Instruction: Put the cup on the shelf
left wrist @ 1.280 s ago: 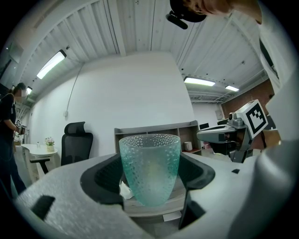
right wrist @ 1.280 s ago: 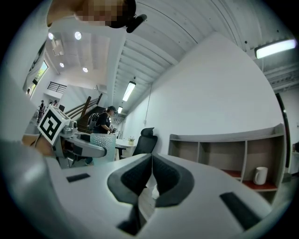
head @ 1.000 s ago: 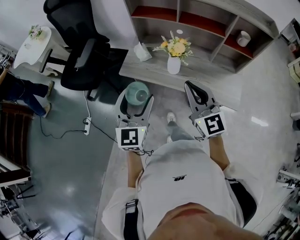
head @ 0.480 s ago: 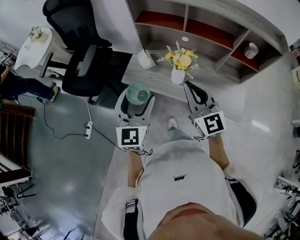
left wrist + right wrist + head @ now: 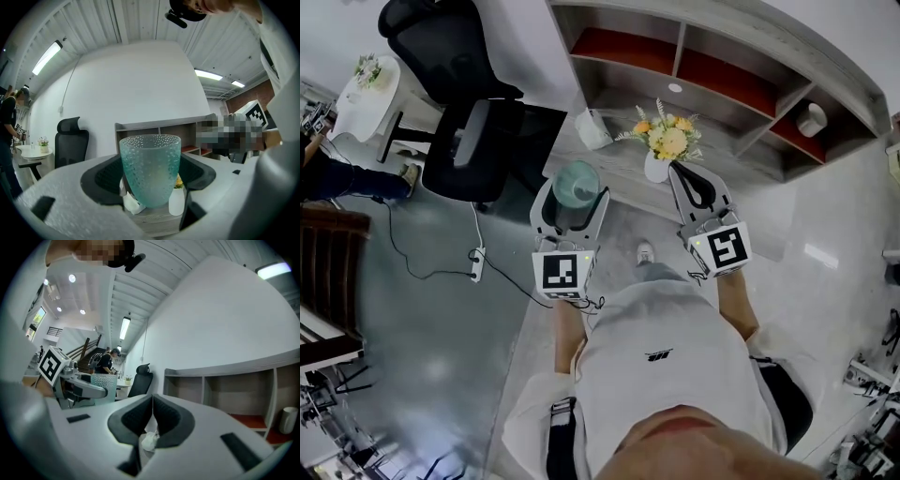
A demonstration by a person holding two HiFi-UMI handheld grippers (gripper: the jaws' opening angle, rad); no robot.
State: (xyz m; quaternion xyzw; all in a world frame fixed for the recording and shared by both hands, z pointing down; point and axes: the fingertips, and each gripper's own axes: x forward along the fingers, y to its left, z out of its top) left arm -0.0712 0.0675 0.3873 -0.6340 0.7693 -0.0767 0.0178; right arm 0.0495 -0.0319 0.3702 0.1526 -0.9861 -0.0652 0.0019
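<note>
Before shelf [image 5: 623, 94] edge | left hand-held gripper [image 5: 573, 190] grasps cup [image 5: 150, 171] | right hand-held gripper [image 5: 682, 174] clenched, empty

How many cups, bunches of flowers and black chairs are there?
Cups: 2, a green cup and a white cup.
Bunches of flowers: 2, yellow flowers and small flowers.
Black chairs: 1, the black chair.
Total: 5.

Left gripper [image 5: 575, 192] clamped, right gripper [image 5: 684, 176] closed.
</note>
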